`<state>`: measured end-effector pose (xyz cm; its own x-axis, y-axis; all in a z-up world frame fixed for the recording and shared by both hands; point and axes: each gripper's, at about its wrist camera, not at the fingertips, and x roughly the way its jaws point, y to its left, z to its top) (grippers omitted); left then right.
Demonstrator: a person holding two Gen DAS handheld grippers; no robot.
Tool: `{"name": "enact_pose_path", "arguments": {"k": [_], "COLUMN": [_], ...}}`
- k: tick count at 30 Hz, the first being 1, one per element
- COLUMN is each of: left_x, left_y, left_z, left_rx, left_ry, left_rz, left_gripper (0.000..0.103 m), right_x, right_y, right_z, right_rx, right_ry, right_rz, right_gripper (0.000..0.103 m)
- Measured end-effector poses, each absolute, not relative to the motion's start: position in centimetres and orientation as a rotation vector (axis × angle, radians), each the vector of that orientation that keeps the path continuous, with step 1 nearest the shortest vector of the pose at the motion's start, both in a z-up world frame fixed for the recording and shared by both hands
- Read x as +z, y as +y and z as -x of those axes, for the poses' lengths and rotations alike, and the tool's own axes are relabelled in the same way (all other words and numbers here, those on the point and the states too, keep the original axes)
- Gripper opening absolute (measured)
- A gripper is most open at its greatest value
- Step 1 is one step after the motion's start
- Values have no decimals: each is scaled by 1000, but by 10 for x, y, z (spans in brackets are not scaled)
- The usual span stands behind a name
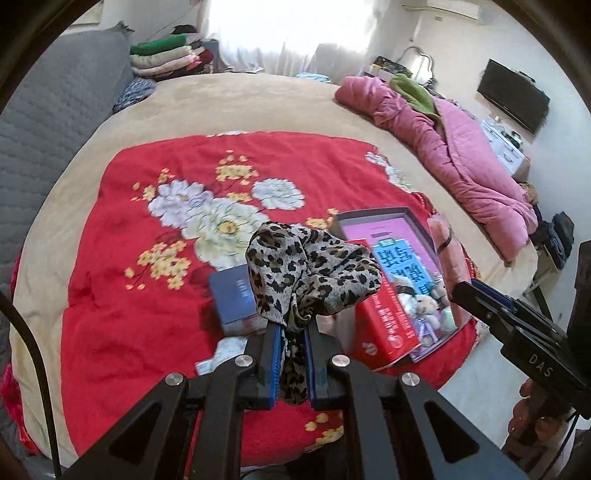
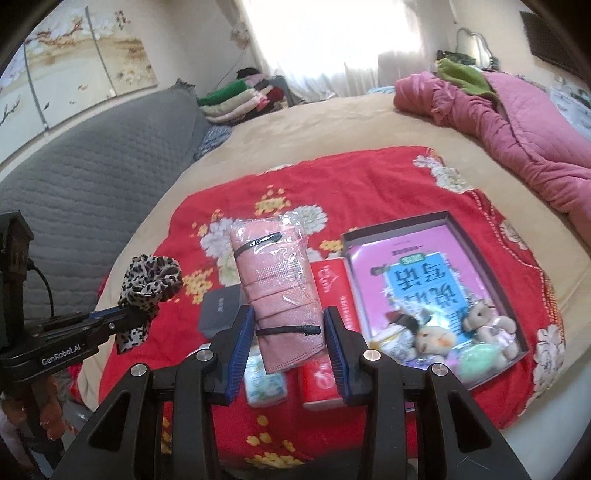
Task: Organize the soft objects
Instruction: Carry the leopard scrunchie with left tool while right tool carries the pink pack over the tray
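Daylight pours in through the curtained window (image 1: 280,33) at the far end and blows it out to pure white in both views. The bed (image 2: 332,122) is evenly lit with soft shadows. Heavy fisheye bending and dark vignetting at the corners, slight softness overall.

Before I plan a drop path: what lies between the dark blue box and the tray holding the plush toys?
In the right wrist view, a red carton lies between the dark blue box and the tray, partly hidden by the pink mask pack.
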<state>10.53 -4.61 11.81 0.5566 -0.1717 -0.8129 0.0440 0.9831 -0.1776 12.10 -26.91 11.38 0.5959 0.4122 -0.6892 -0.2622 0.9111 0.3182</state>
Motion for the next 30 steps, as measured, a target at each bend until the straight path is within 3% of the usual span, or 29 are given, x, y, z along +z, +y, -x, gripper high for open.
{"name": "enact_pose_path", "arguments": {"k": [30], "left_x": [109], "left_y": [-215], "left_z": [-161], "left_rx": [-364], "left_ry": [1018], "left_rz": [-17], "left_gripper": [11], "right_x": [103], "right_y": [-426], "right_z": [-133], "right_rx": [126], "right_ry": [824], "right_rz": [-306], "right_gripper": [40]}}
